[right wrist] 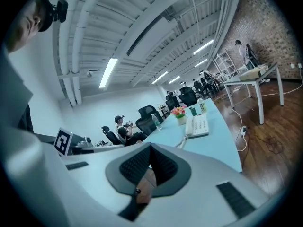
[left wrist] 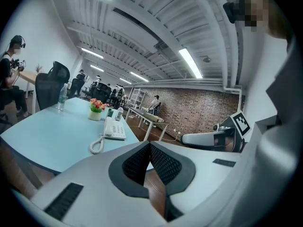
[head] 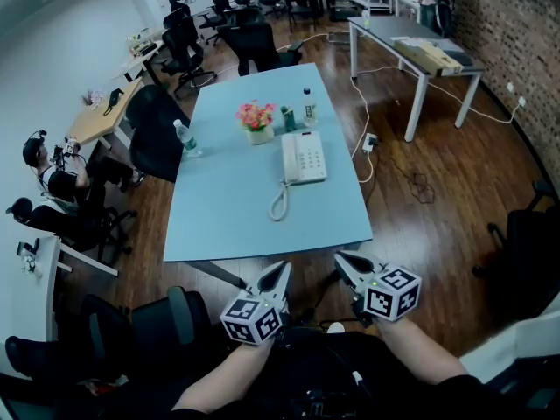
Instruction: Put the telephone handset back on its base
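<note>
A white telephone (head: 303, 157) lies on the light-blue table (head: 227, 217), right of its middle. Its handset (head: 287, 157) rests along the base's left side, and the coiled cord (head: 278, 204) trails toward the near edge. The phone also shows in the left gripper view (left wrist: 114, 127) and the right gripper view (right wrist: 199, 126). Both grippers hang close to my body, short of the table's near edge. My left gripper (head: 283, 268) (left wrist: 149, 143) is shut and empty. My right gripper (head: 341, 257) (right wrist: 150, 145) is also shut with nothing in it.
Behind the phone stand a pot of pink flowers (head: 255, 122), a small green item (head: 289, 119) and a water bottle (head: 309, 106). Another bottle (head: 185, 138) stands at the table's left edge. Black chairs (head: 153, 129) flank the table; a seated person (head: 52, 169) is at left. Cables (head: 367, 138) cross the floor.
</note>
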The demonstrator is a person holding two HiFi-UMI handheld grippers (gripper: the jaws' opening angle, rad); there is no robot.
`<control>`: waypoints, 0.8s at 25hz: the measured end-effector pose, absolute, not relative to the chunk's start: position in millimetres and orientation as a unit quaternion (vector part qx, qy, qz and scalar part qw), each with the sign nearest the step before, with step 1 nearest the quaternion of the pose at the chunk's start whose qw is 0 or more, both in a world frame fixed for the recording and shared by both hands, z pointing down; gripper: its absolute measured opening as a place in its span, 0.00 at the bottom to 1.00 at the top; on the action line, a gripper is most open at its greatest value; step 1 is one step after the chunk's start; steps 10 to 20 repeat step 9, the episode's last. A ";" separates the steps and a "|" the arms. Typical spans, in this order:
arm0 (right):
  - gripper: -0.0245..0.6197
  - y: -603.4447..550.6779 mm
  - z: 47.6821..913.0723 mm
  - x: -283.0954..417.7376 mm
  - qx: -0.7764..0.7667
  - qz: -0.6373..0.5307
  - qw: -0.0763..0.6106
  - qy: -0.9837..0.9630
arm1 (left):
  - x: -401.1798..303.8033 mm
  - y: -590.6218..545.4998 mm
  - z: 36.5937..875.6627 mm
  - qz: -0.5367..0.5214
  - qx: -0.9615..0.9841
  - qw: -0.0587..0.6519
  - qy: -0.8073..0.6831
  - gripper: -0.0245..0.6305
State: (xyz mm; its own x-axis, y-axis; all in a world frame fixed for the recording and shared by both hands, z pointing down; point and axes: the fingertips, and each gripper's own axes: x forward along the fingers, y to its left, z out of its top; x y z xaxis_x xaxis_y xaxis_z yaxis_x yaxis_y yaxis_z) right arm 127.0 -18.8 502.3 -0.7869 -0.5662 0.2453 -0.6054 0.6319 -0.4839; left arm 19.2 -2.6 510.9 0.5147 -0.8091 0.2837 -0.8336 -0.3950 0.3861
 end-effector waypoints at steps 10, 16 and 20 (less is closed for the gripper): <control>0.05 -7.5 501.6 133.2 0.313 0.280 0.043 -0.907 | 29.7 0.1 504.4 0.025 0.837 0.236 -0.494 0.03; 0.05 -7.5 501.6 133.2 0.313 0.280 0.043 -0.907 | 29.7 0.1 504.4 0.025 0.837 0.236 -0.494 0.03; 0.05 -7.5 501.6 133.2 0.313 0.280 0.043 -0.907 | 29.7 0.1 504.4 0.025 0.837 0.236 -0.494 0.03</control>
